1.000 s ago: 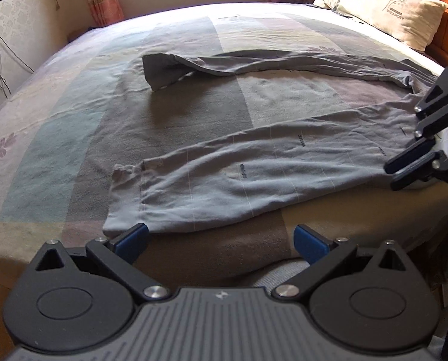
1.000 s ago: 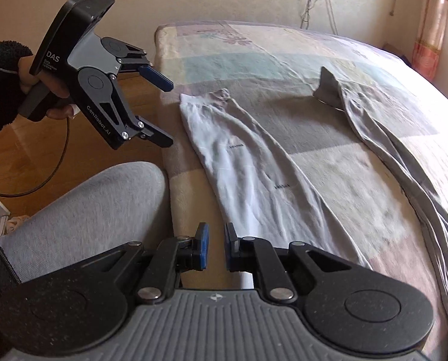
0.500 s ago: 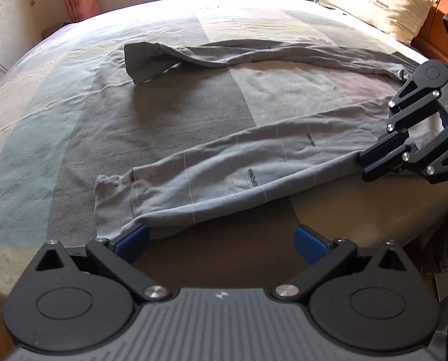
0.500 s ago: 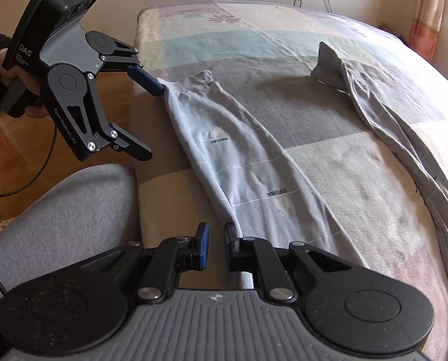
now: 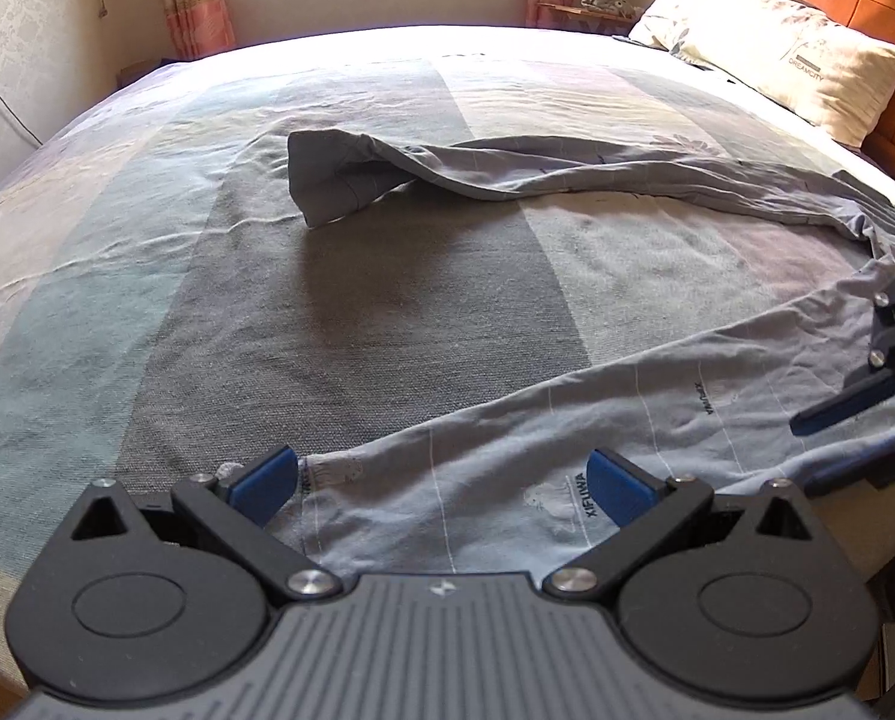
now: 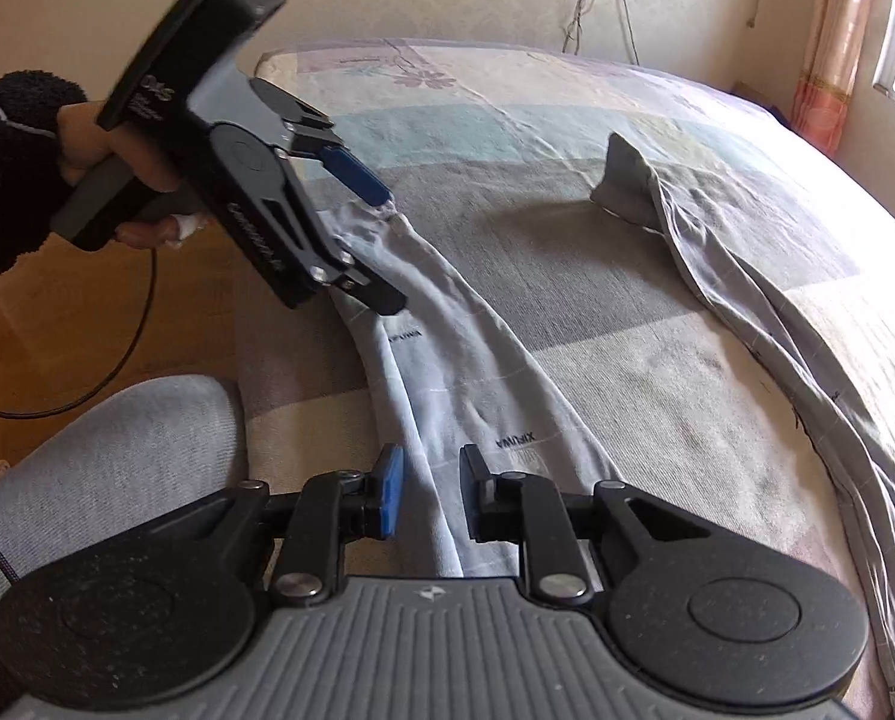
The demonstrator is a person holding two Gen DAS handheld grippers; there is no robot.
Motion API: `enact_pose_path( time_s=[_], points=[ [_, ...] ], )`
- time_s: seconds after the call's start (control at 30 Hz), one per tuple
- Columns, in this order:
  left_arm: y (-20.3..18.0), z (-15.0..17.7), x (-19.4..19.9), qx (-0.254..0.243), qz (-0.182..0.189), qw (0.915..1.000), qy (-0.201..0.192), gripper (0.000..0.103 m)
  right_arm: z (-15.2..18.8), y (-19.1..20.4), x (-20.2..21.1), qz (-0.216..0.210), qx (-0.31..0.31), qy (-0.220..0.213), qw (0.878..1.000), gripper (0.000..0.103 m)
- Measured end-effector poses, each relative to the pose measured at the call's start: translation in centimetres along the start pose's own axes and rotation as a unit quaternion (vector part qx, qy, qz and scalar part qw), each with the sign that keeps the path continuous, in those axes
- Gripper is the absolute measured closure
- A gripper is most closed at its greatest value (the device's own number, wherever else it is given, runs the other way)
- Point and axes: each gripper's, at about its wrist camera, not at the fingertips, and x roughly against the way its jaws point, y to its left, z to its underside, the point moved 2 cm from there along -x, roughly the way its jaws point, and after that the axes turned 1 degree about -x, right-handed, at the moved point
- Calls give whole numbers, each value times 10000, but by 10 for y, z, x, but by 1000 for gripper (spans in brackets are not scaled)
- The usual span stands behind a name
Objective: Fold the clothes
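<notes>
Our left gripper [image 5: 441, 480] stood wide open, one blue pad to each side of the cuff of the near trouser leg, with cloth lying between the fingers but nothing clamped. Our right gripper [image 6: 429, 489] was parted only a little, straddling the edge of that same leg further along, and we could not tell whether its pads touched the fabric.

The grey trousers [image 5: 657, 414] lay spread on the bed [image 5: 357, 300] in an open V. The near leg ran straight ahead of the right gripper toward the left one; the far leg [image 5: 507, 174] stretched well beyond both grippers, its cuff standing up, creased and twisted. The two legs met to the right of the left gripper, close to the bed's edge.

As for progress, we judged that no fold showed: the legs lay apart, not stacked, so bringing one over the other and doubling them up remained to be done.

On the near leg we read "XIFUWA" printed several times beside a small pale figure. The pillow [image 5: 789, 66] far ahead and to the right of the left gripper carried "DREAMCITY". The left gripper's body, seen from the right wrist, bore "DAS" and a longer word too blurred to read
</notes>
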Motion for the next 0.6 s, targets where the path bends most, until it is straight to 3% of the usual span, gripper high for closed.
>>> enact_pose_path(
  time_s=[0.13,0.6],
  points=[
    [8,0,-8,207,-80,9998,5,1,-1,21,-4,-289,370,-20,9989,79],
    [0,8,24,74,-228,9995,-198,1,7,11,-27,-114,513,183,9985,80]
  ],
)
